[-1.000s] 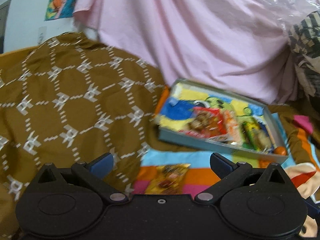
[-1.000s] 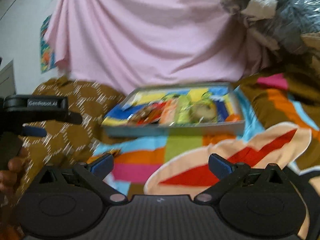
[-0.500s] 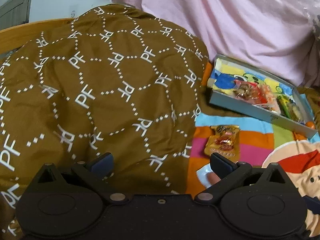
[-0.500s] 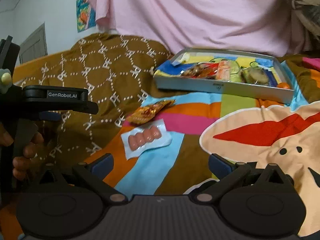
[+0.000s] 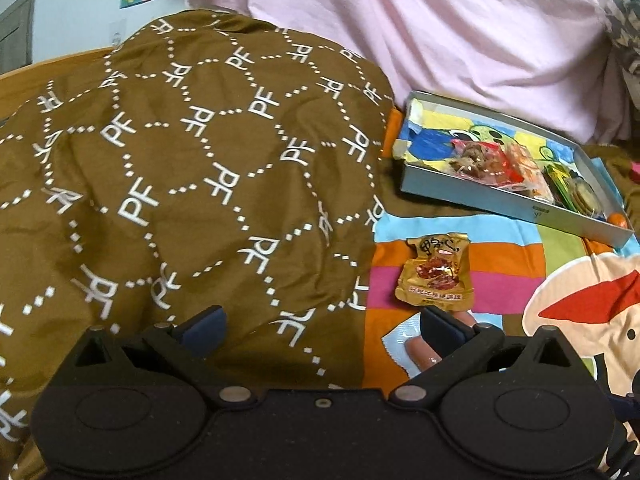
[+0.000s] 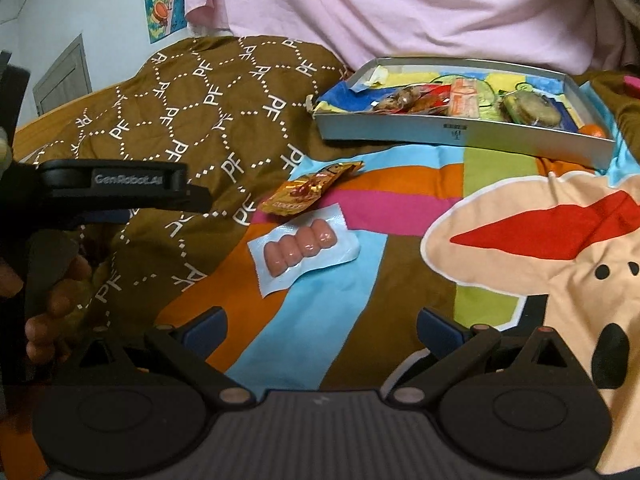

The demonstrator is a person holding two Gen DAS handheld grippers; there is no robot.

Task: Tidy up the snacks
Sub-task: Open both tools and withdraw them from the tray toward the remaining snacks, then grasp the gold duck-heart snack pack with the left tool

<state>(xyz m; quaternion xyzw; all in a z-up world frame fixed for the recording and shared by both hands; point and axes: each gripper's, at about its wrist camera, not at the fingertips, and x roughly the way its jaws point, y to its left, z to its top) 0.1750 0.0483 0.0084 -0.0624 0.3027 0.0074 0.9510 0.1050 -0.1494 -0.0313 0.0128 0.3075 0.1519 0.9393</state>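
A grey tray (image 6: 460,136) (image 5: 480,196) with several snack packets rests at the back of the striped blanket. A gold snack packet (image 6: 308,192) (image 5: 436,276) lies in front of it, and a clear pack of sausages (image 6: 304,248) (image 5: 416,352) lies just nearer. My left gripper (image 5: 322,326) is open and empty, hovering over the brown quilt with its right finger above the sausage pack. My right gripper (image 6: 322,326) is open and empty, above the blanket just short of the sausages. The left gripper's body (image 6: 116,188) shows at the left in the right wrist view, with a hand on it.
A brown quilt (image 5: 180,180) printed with "PF" bulges on the left. Pink cloth (image 6: 400,8) hangs behind the tray. The colourful cartoon blanket (image 6: 540,240) covers the right side. A wall with a poster (image 6: 160,12) and a door lies at the far left.
Both grippers have drawn back and tipped down from the tray. The gold packet and the sausage pack have come into view and sit closer now. Both stay open.
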